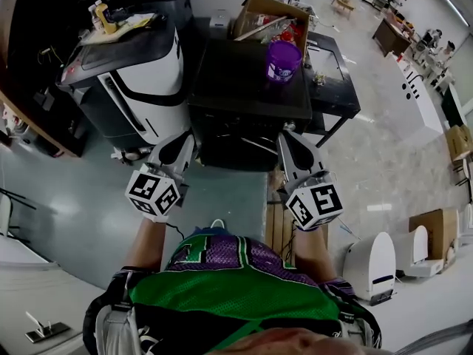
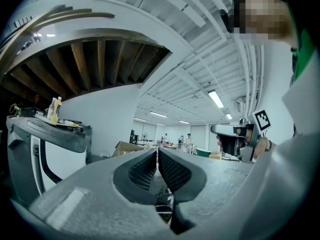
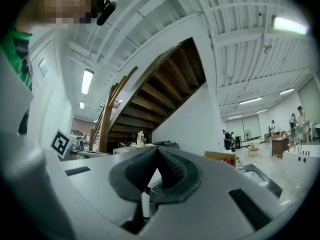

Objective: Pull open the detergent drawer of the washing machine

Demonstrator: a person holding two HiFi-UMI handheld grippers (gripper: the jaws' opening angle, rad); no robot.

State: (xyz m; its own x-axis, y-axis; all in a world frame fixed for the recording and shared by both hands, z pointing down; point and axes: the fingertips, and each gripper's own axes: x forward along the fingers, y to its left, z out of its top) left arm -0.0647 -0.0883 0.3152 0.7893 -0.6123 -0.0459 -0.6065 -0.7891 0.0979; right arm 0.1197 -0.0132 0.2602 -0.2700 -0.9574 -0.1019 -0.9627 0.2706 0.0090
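Ahead of both grippers stands the dark washing machine (image 1: 247, 87); its detergent drawer cannot be picked out. Fingers of the left gripper (image 1: 179, 151) and right gripper (image 1: 290, 142) are closed and empty. Risk: closed fingers would skid off the drawer front. A purple cup (image 1: 283, 60) sits on top, and a white appliance (image 1: 140, 87) crowds its left.

Two tools, left (image 1: 188, 142) and right (image 1: 288, 140) — one purple cup (image 1: 283, 60).

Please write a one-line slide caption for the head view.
Left gripper and right gripper, both shut and empty, face a dark appliance bearing a purple cup.
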